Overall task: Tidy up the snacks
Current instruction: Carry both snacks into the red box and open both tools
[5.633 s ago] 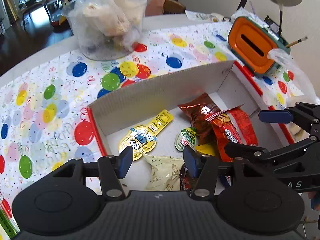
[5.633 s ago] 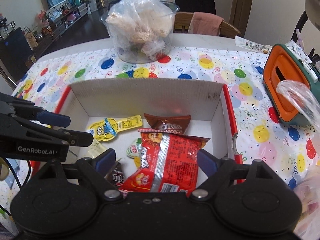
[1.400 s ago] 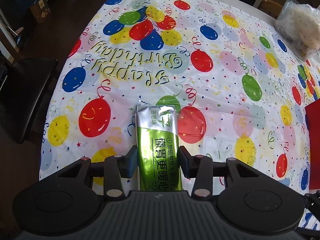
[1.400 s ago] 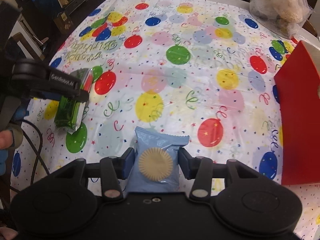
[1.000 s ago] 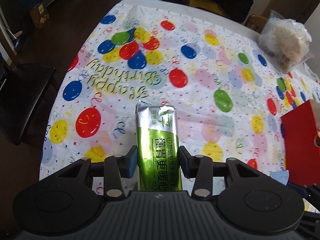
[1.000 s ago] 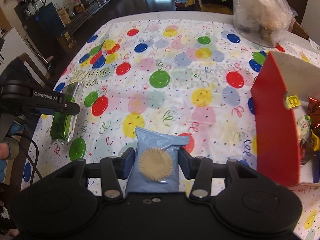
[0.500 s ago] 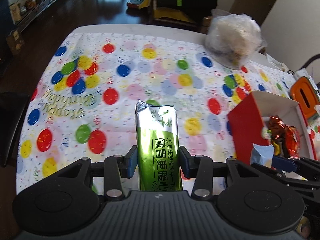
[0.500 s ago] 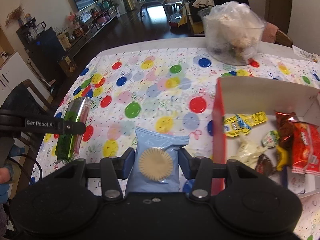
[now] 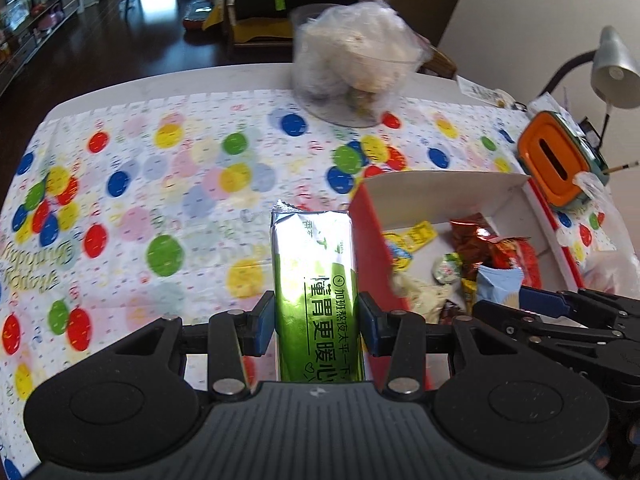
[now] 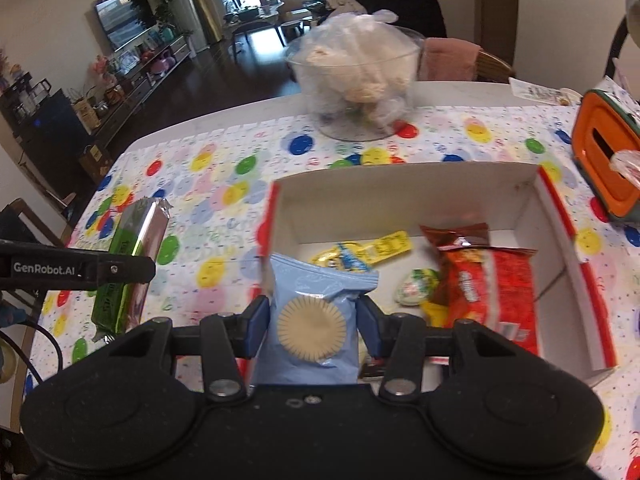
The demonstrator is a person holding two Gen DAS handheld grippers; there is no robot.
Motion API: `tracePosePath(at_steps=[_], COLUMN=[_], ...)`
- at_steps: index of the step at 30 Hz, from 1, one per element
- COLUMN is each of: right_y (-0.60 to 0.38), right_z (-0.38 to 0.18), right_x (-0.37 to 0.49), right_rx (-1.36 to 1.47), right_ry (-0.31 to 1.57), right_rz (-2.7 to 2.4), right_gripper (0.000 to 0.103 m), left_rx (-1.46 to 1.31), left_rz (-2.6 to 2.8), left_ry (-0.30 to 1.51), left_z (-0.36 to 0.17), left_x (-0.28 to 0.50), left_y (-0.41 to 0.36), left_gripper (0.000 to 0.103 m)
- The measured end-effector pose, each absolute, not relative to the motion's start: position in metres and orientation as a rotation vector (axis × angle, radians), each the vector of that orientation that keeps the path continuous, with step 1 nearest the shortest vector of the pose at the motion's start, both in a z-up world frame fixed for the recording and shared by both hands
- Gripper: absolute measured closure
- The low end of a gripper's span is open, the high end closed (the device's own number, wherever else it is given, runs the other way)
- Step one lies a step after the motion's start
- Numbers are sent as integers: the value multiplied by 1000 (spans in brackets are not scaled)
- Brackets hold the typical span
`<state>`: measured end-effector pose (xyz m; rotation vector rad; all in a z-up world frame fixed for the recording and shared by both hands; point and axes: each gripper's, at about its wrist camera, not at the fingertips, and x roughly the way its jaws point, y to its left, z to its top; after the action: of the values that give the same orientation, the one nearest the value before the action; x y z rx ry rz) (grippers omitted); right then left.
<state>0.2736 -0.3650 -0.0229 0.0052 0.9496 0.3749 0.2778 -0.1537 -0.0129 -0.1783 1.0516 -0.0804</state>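
Left gripper (image 9: 317, 322) clamps a long green foil snack pack (image 9: 316, 280); right gripper (image 10: 311, 326) clamps a pale blue plastic biscuit pouch (image 10: 316, 312).
Both packets hang above the red-edged white cardboard box (image 10: 400, 188) of snacks: likely light, slick, crushable wrappers, best pinched gently across the middle, as now.

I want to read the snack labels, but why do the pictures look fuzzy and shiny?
Left wrist view: window light glares off the green packet, and the tablecloth is motion-blurred. Right wrist view: the red packet in the box is smeared, and its edges curve from the fisheye lens.
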Motion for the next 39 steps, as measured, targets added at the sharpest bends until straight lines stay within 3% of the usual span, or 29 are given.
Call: tracePosePath(at_steps=[17, 39], right_y=[-394, -373], right_z=[-35, -89], right_x=[360, 389], right_rx=[-54, -163], right_ry=[990, 1113], right_rz=[415, 409], right_gripper=[56, 56], left_rx=[-97, 2], left_rz=[-246, -171], left_ry=[1148, 1270], left_z=[-36, -83], left_x=[313, 343], left_y=[-260, -285], left_gripper=[61, 61])
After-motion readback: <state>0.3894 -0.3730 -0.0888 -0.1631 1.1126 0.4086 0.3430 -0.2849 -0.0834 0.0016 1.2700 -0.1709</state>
